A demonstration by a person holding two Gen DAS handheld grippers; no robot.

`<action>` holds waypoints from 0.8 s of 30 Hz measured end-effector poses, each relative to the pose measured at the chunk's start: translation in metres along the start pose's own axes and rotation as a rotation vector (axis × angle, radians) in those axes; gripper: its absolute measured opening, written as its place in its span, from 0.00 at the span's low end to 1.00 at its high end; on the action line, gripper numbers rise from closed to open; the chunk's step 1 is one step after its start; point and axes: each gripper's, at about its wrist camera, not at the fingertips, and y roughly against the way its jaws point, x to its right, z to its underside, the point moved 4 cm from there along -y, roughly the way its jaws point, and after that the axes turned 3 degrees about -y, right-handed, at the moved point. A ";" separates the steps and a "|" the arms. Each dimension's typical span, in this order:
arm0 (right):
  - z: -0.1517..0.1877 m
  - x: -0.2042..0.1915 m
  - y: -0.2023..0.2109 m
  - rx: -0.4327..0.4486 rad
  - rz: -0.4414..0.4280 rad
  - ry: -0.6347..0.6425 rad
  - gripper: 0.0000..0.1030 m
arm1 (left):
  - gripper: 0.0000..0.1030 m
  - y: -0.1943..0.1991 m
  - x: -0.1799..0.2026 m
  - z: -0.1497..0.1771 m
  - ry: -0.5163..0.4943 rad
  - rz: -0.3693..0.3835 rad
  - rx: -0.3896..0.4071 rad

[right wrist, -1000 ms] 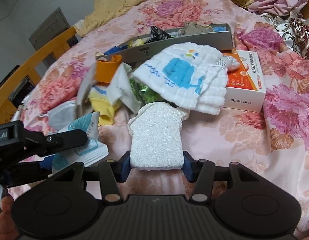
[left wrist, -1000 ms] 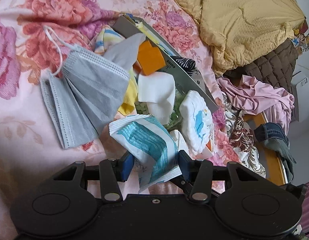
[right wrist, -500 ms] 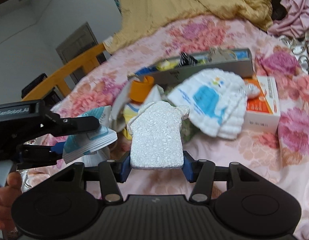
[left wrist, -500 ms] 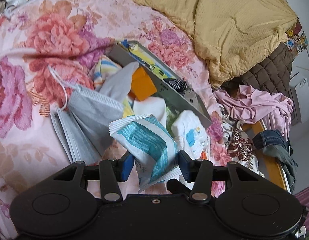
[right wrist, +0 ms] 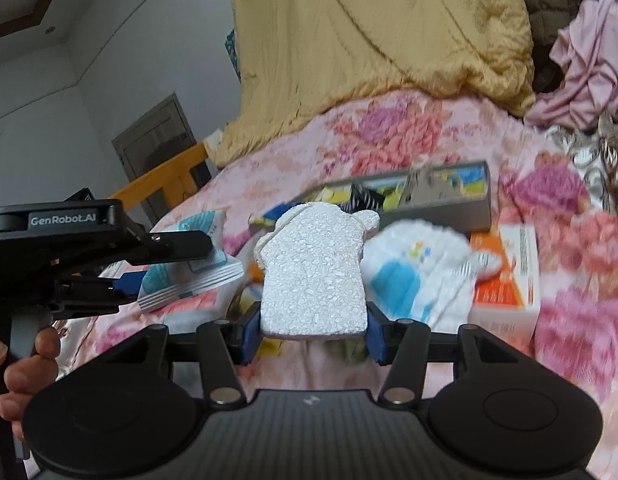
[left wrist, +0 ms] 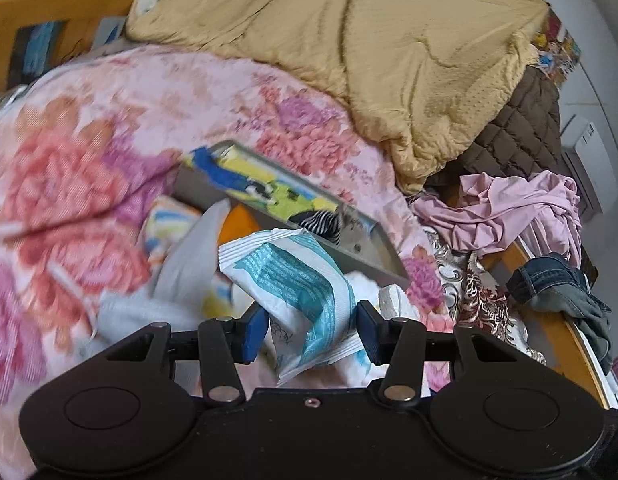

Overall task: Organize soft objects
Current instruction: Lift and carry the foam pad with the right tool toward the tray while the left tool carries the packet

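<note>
White foam pad (right wrist: 313,272) clamped upright in the right hand-held gripper (right wrist: 309,330); teal sachet (left wrist: 297,288) pinched by the left hand-held gripper (left wrist: 311,330); grey tray (right wrist: 437,214) lies ahead of both.

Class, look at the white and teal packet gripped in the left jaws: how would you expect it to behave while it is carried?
The white and teal packet is probably floppy: it creases and bulges where the left gripper pinches it. It likely weighs little, since its free end stands up unsupported. Its smooth, film-like wrapper may slip, so a firm pinch seems wise.
</note>
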 end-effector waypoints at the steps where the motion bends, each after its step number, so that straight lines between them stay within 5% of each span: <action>1: -0.005 0.001 -0.002 0.011 0.003 0.009 0.54 | 0.49 -0.004 0.003 -0.005 -0.010 0.002 0.007; 24: -0.113 0.084 -0.106 0.150 0.148 -0.021 0.54 | 0.49 -0.132 0.022 -0.105 -0.002 -0.037 0.068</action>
